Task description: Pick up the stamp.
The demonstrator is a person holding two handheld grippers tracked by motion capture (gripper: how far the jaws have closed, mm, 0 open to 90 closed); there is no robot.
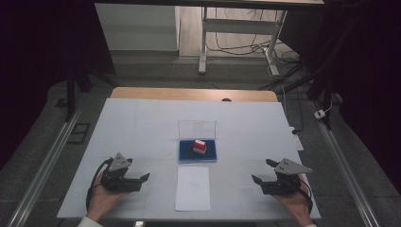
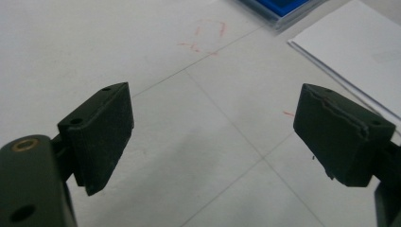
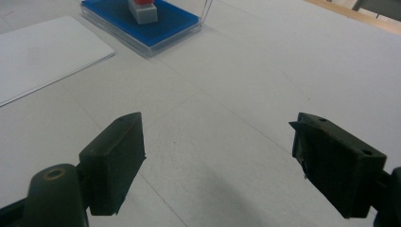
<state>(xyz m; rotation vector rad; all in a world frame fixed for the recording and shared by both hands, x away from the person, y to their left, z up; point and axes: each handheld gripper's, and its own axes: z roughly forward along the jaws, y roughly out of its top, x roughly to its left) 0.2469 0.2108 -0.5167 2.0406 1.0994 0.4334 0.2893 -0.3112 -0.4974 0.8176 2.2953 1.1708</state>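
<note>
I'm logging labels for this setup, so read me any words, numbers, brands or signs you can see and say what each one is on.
No text can be read.
Red and white stamp on the blue ink pad: any marking too small and blurred to read.
White sheet of paper: a faint mark, illegible.
White table cover: faint red scribbles, no letters.

A small stamp (image 1: 200,146) with a red top and grey base stands upright on a blue pad (image 1: 187,152) in an open clear case, its lid (image 1: 196,128) raised behind; just in front lies a white sheet of paper (image 1: 192,187), flat on the table's middle.
</note>
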